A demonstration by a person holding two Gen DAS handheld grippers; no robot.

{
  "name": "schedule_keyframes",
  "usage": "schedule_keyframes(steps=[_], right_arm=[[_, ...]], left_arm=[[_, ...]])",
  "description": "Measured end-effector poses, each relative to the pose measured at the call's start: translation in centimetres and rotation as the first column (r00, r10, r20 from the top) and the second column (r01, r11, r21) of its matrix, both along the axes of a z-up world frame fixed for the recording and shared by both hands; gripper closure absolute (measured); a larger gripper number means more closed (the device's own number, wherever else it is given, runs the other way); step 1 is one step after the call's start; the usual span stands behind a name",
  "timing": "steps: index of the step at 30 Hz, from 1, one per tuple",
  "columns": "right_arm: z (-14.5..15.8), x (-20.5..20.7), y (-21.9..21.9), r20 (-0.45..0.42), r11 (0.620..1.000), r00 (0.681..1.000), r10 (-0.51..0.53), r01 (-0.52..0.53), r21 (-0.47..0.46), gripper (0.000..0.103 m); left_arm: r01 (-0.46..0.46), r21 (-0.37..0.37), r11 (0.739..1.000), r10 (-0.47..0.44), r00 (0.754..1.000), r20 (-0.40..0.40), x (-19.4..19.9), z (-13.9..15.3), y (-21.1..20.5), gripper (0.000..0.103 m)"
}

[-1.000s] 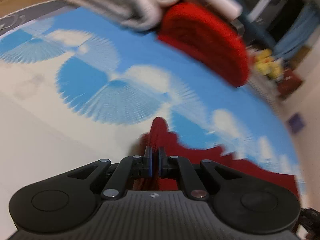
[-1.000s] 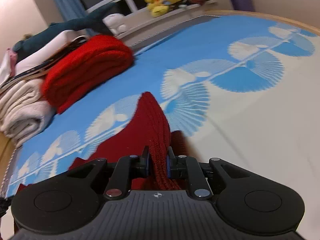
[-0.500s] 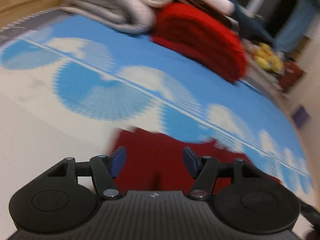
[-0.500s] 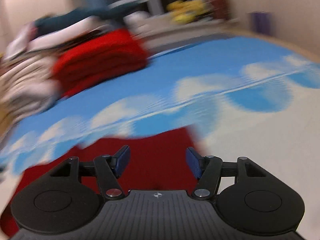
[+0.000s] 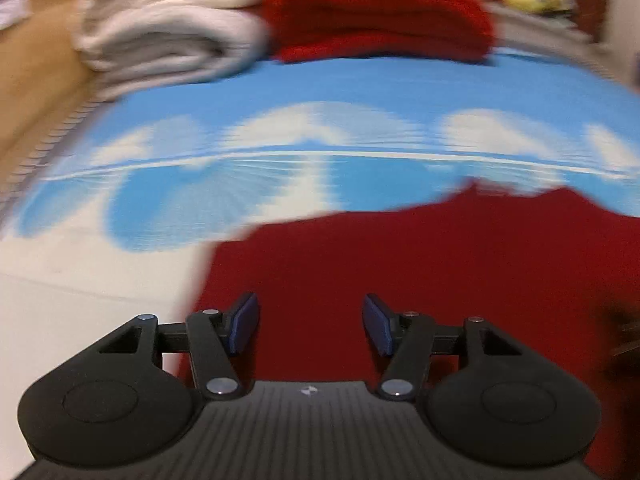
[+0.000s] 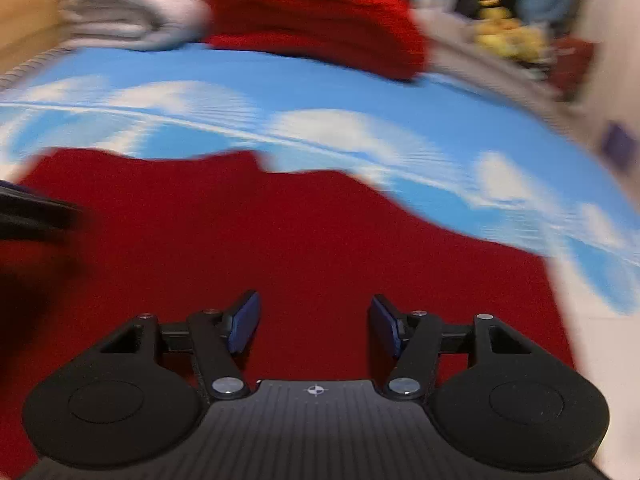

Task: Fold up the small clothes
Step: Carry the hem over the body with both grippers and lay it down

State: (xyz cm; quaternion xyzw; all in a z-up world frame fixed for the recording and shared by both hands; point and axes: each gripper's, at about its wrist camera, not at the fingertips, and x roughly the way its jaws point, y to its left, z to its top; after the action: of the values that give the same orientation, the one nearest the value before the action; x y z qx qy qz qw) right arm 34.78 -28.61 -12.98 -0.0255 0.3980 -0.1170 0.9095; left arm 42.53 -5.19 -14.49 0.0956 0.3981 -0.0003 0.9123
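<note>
A dark red knitted garment [image 5: 440, 256] lies spread flat on the blue-and-white patterned sheet [image 5: 280, 92]; it also shows in the right wrist view [image 6: 260, 232]. My left gripper [image 5: 310, 322] is open and empty, over the garment's left part near its left edge. My right gripper [image 6: 316, 326] is open and empty, over the garment's right part. Both views are motion-blurred. The dark shape at the left edge of the right wrist view [image 6: 36, 216] looks like the other gripper.
A folded bright red knit [image 5: 376, 12] and a stack of folded cream blankets [image 5: 168, 28] lie at the far side of the sheet. Yellow plush toys [image 6: 508, 36] sit on a shelf at the back right. A wooden edge [image 5: 36, 60] runs along the left.
Both grippers were shut on the red garment a second ago. They have opened and let it go. The garment now lies flat, and both cameras have swung toward the stacks at the back.
</note>
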Motion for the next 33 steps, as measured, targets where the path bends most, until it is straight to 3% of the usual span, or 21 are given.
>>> schedule_keyframes(steps=[2, 4, 6, 7, 8, 9, 10, 13, 14, 16, 17, 19, 20, 21, 22, 24, 26, 28, 31, 33], right_arm=[[0.5, -0.6, -4.9, -0.005, 0.984, 0.99, -0.143, 0.142, 0.108, 0.038], [-0.1, -1.8, -9.1, -0.024, 0.95, 0.981, -0.192, 0.192, 0.247, 0.031], [-0.1, -3.1, -11.3, -0.027, 0.92, 0.981, -0.194, 0.191, 0.343, 0.031], [0.2, -3.6, -11.7, -0.024, 0.918, 0.978, -0.207, 0.202, 0.341, 0.036], [0.2, -4.1, -12.0, -0.024, 0.931, 0.964, -0.266, 0.263, 0.253, 0.062], [0.0, -4.3, -12.4, -0.018, 0.934, 0.952, -0.305, 0.302, 0.192, 0.064], [-0.3, -4.6, -13.4, -0.014, 0.923, 0.946, -0.324, 0.319, 0.215, 0.064], [0.9, -6.6, -16.5, 0.021, 0.817, 0.913, -0.408, 0.355, 0.454, 0.063], [1.6, -7.1, -16.2, 0.057, 0.82, 0.91, -0.41, 0.341, 0.46, 0.056], [2.6, -7.7, -15.0, 0.119, 0.882, 0.937, -0.329, 0.26, 0.393, 0.05], [2.2, -7.9, -14.5, 0.107, 0.907, 0.953, -0.285, 0.231, 0.352, 0.049], [0.0, -6.8, -13.8, -0.012, 0.932, 0.968, -0.251, 0.245, 0.267, 0.049], [-1.2, -6.5, -13.8, -0.062, 0.934, 0.963, -0.261, 0.268, 0.237, 0.045], [-1.7, -6.4, -14.1, -0.06, 0.927, 0.957, -0.285, 0.291, 0.238, 0.031], [-1.4, -6.5, -14.8, -0.067, 0.911, 0.946, -0.318, 0.324, 0.254, 0.029], [-0.4, -7.1, -15.4, -0.045, 0.885, 0.919, -0.392, 0.39, 0.255, 0.03], [1.3, -8.8, -15.2, 0.009, 0.884, 0.898, -0.44, 0.432, 0.181, 0.031], [3.0, -10.3, -14.6, 0.072, 0.887, 0.902, -0.427, 0.402, 0.227, 0.031], [5.1, -13.6, -13.6, 0.141, 0.859, 0.896, -0.422, 0.345, 0.379, 0.025], [6.0, -15.2, -12.9, 0.173, 0.854, 0.901, -0.399, 0.295, 0.429, 0.021]], left_arm=[[-0.078, -0.054, 0.995, 0.076, 0.996, -0.05, 1.5, -0.4, 3.3, 0.015], [-0.114, -0.136, 0.984, 0.1, 0.99, -0.102, 2.3, -0.7, 6.2, 0.012], [-0.111, -0.149, 0.983, 0.096, 0.99, -0.107, 2.3, -0.8, 7.4, 0.006], [-0.106, -0.125, 0.987, 0.094, 0.991, -0.097, 2.1, -0.9, 7.5, 0.005], [-0.11, -0.093, 0.99, 0.102, 0.991, -0.088, 1.8, -1.1, 7.5, 0.002], [-0.111, -0.082, 0.99, 0.105, 0.991, -0.077, 1.8, -1.0, 7.6, 0.0], [-0.113, -0.088, 0.99, 0.107, 0.992, -0.073, 1.7, -1.0, 7.7, 0.0], [-0.134, -0.095, 0.986, 0.129, 0.99, -0.051, 1.9, 0.3, 7.2, 0.001], [-0.132, -0.1, 0.986, 0.129, 0.991, -0.03, 1.6, 1.0, 6.9, 0.002], [-0.087, -0.133, 0.987, 0.089, 0.996, 0.006, 0.6, 2.6, 6.5, 0.001], [-0.066, -0.124, 0.99, 0.069, 0.997, 0.017, 0.5, 2.7, 6.1, 0.001], [-0.051, -0.045, 0.998, 0.052, 0.999, 0.008, 0.7, 1.7, 5.2, 0.001], [-0.058, -0.009, 0.998, 0.058, 0.998, -0.018, 1.2, 0.8, 5.0, 0.001], [-0.072, -0.002, 0.997, 0.071, 0.997, -0.035, 1.5, 0.1, 5.2, 0.0], [-0.091, -0.029, 0.995, 0.089, 0.995, -0.046, 1.7, -0.1, 5.8, 0.0], [-0.122, -0.096, 0.988, 0.115, 0.991, -0.07, 1.8, 0.5, 6.8, 0.0], [-0.124, -0.117, 0.985, 0.118, 0.991, -0.06, 1.2, 1.3, 7.3, 0.0], [-0.098, -0.135, 0.986, 0.09, 0.994, -0.066, 0.0, 2.4, 7.3, 0.0], [-0.048, -0.181, 0.982, 0.036, 0.997, -0.069, -3.3, 4.4, 7.0, 0.0], [-0.025, -0.219, 0.975, 0.014, 0.998, -0.055, -6.1, 5.8, 6.7, 0.0]])
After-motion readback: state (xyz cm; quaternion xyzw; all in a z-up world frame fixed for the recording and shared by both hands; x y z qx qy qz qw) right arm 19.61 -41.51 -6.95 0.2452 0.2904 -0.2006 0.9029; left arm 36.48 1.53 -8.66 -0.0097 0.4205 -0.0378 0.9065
